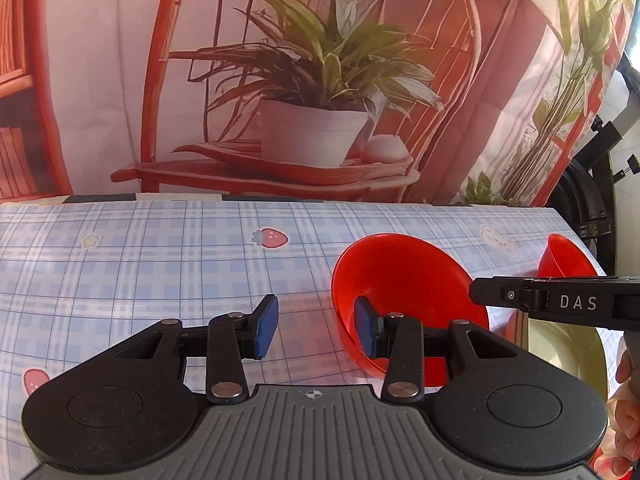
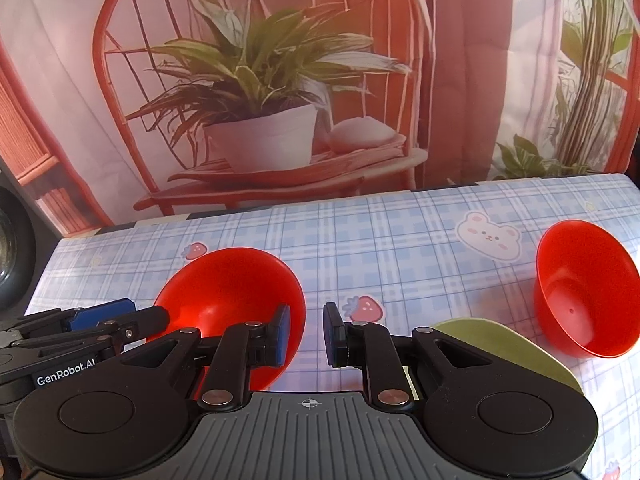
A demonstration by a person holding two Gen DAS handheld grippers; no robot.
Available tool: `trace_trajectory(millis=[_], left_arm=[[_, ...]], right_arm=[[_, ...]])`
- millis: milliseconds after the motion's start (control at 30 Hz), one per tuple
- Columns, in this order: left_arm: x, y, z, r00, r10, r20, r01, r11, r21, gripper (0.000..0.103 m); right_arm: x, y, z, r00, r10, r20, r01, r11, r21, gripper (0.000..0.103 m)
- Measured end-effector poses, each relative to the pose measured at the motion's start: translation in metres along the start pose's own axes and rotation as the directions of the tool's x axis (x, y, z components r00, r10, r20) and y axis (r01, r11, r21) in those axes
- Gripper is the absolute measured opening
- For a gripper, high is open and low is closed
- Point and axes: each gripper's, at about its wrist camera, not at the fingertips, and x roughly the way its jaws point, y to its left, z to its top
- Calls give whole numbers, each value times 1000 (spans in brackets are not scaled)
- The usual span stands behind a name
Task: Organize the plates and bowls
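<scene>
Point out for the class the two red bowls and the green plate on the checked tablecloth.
Nearer red bowl (image 2: 224, 292), right wrist view: inner wall.
Farther red bowl (image 2: 584, 292), right wrist view: inner wall.
Green plate (image 2: 500, 344), right wrist view: bare upper surface.

1. Left gripper (image 1: 316, 326): black linkage arms, silver rivets, blue pads (image 1: 267, 326), ribbed grey base with a crosshair mark.
2. Right gripper (image 2: 306, 334): same build; its side reads "DAS".
3. The left gripper's side reads "GenRobot.AI".
</scene>
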Motion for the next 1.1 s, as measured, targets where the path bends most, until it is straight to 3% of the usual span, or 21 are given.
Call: trace_trajectory(millis=[333,433,467,700,1100], left_arm=[[15,1,-11,999,-44,-7,44,997,-57,40],[16,-2,-13,997,-80,-9,79,995,-64,20],[15,-4,-12,997,-83,-5,82,995,-58,18],[2,-2,-20,999,-43,4,44,998,-51,18],[-72,-2,-46,997,46,62,-41,996,-74,18]], right_arm=[[9,1,-8,1000,-5,-25,5,1000,5,16],[10,-1,-11,1000,15,-28,-14,1000,24,10],[9,1,-11,1000,14,-28,-14,1000,19,8],[-2,14,-16,999,35,-18,-35,999,-9,8],[-56,40,-42,989,139,46,-135,988,-80,8]])
